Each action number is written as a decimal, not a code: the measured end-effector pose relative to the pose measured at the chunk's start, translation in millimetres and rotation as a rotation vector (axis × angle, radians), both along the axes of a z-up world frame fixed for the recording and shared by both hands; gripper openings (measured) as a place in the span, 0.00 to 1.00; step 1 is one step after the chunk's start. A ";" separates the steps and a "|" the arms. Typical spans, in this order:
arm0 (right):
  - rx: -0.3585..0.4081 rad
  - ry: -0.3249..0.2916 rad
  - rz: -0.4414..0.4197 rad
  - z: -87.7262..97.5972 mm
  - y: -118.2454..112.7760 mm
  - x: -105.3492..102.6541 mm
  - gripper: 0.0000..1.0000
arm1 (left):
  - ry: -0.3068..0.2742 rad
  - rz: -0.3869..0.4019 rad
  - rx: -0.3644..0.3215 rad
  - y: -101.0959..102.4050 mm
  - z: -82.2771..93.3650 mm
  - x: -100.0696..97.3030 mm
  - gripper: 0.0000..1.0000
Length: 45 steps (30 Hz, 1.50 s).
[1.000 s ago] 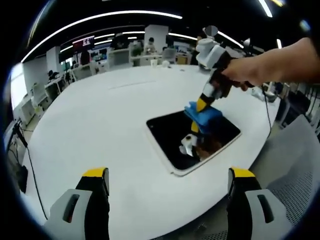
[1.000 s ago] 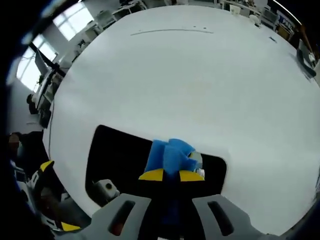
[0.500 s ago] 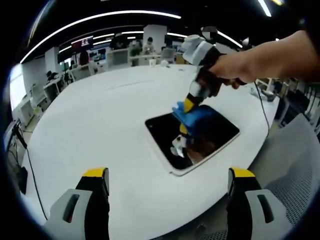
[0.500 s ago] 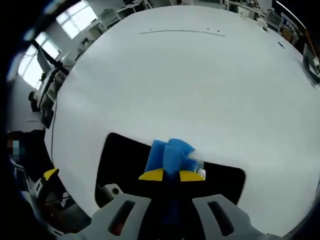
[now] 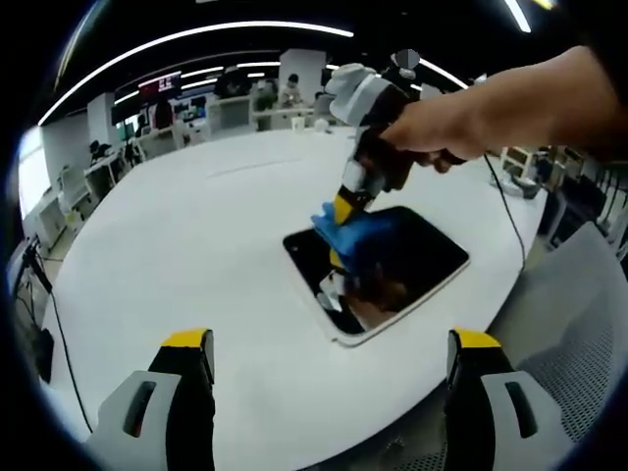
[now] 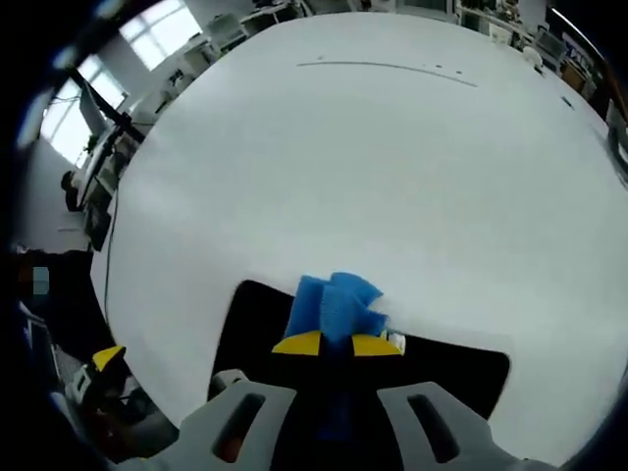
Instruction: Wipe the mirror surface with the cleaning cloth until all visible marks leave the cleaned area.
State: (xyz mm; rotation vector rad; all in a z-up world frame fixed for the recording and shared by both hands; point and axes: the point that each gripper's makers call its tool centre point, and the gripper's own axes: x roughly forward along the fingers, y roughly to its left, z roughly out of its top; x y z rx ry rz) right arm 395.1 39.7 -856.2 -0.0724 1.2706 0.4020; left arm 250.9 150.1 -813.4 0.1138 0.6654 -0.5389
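Clamped together on the folded blue cleaning cloth point(image 6: 334, 306), the jaws of the right gripper point(image 6: 334, 344) pressed the wad down onto the mirror point(image 5: 417, 257), with the bunched fabric poking out past the yellow tips so that cloth, not metal, met the glass. In the left gripper view the right gripper point(image 5: 340, 208) stood steeply tilted over the mirror's far-left corner, a person's hand point(image 5: 437, 128) gripping its handle from the right; that angle likely let the person bear down while sweeping. The mirror lay flat near the right edge of the big white round table point(image 5: 177, 245), its dark face reflecting the tool. Any marks on it were too small to make out. The left gripper point(image 5: 329, 368) hung back at the near side, jaws wide apart and empty, well clear of the mirror. No containers were present.
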 end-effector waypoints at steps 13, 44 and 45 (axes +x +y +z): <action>0.014 -0.012 0.009 0.9 27.4 1.5 0.03 | -0.003 -0.004 -0.004 -1.0 0.3 0.5 0.99; 0.045 -0.017 0.054 4.5 59.7 0.4 0.03 | -0.015 0.003 -0.004 -0.7 1.2 2.6 1.00; 0.044 -0.018 0.054 4.6 59.7 0.1 0.03 | -0.014 0.003 -0.007 -0.9 1.3 2.4 1.00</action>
